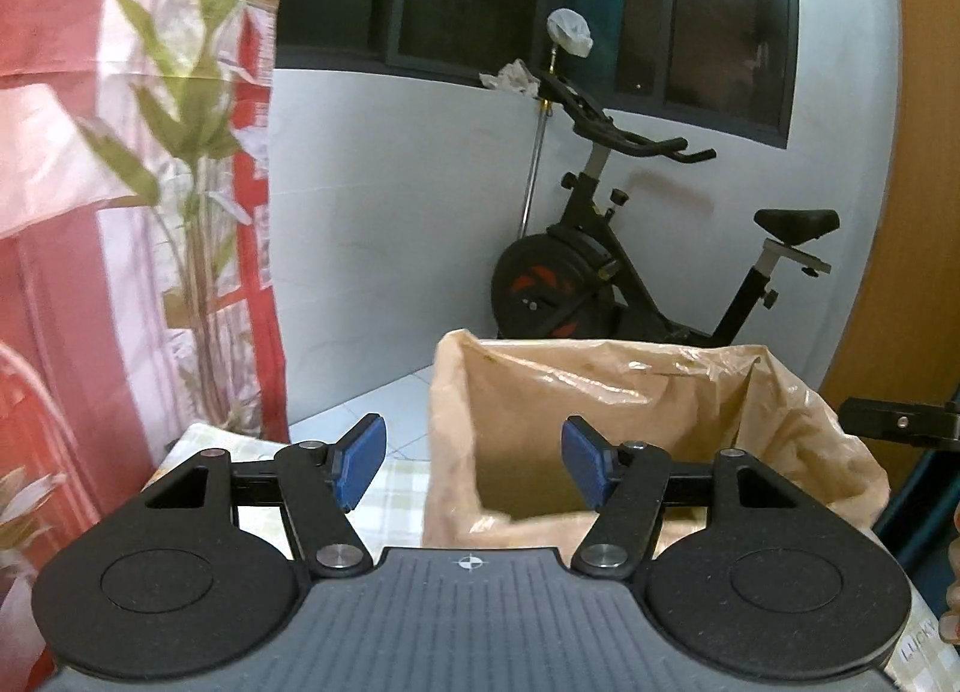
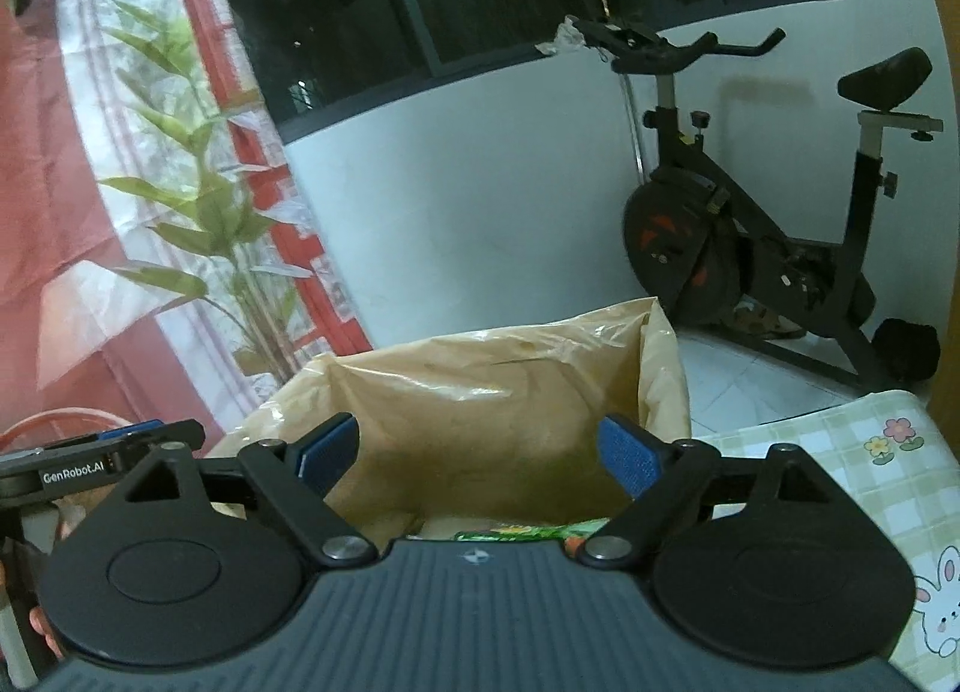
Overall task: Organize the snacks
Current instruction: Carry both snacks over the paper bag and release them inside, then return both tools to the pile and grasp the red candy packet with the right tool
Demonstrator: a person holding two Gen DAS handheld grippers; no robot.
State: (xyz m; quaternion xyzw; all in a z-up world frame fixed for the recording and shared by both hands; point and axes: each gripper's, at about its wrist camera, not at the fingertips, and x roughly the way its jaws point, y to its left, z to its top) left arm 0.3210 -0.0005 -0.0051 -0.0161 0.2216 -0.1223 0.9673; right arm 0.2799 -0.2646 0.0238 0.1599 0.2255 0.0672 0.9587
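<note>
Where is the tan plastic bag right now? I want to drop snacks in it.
The tan plastic bag stands open on the checked tablecloth, straight ahead of both grippers in both wrist views, with the black exercise bike behind it.

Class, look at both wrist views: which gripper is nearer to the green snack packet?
Right. The green snack packet lies just below the open right gripper, inside the bag. The open left gripper faces the bag's other side; no packet shows there.
</note>
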